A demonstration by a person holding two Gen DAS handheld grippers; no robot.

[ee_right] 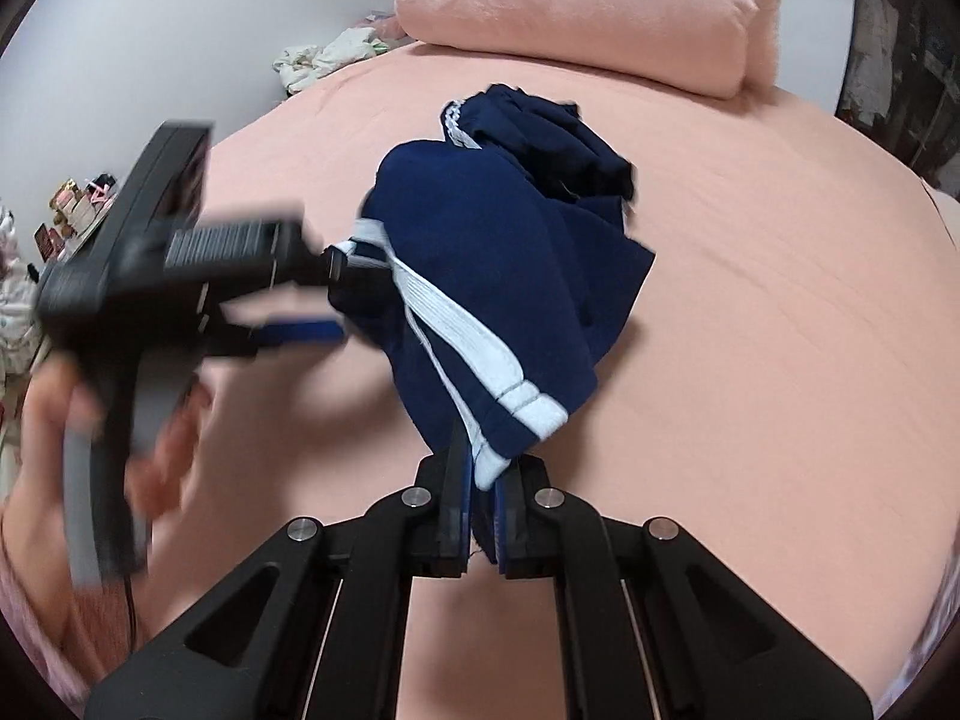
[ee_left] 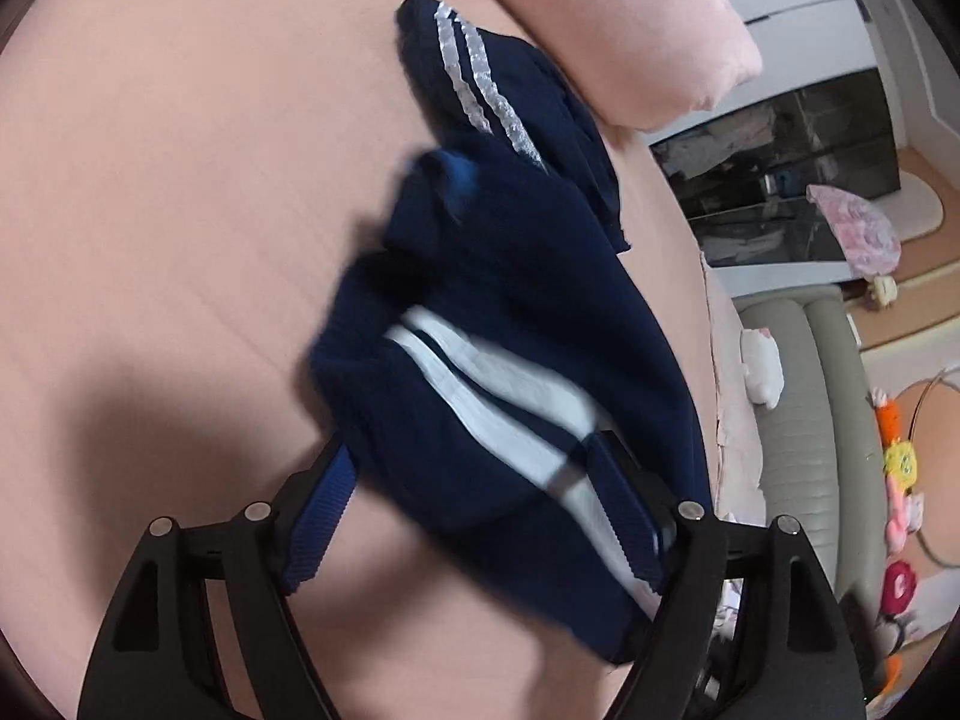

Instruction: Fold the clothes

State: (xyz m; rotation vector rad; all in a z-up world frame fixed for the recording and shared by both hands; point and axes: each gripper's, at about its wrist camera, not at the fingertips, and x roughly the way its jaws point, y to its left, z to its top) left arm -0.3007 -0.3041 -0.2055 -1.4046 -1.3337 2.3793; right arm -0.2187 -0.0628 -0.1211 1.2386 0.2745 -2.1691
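A navy garment (ee_left: 510, 276) with white stripes lies bunched on the pink bed sheet (ee_left: 180, 180). In the right wrist view my right gripper (ee_right: 486, 471) is shut on the white-striped hem of the garment (ee_right: 498, 228) and lifts that end off the sheet (ee_right: 750, 330). My left gripper (ee_right: 339, 294) comes in from the left with a hand (ee_right: 168, 456) on its handle. Its jaws stand wide apart, and the upper finger touches the garment's edge. In the left wrist view the cloth hangs between the fingers of the left gripper (ee_left: 474, 444) and drapes over the right one, unpinched.
A big pink pillow (ee_right: 588, 18) lies at the head of the bed, just beyond the garment. A crumpled white cloth (ee_right: 318, 63) sits at the bed's far left edge. Beside the bed stand a grey padded bench (ee_left: 798, 390) and a dark glass cabinet (ee_left: 780, 180).
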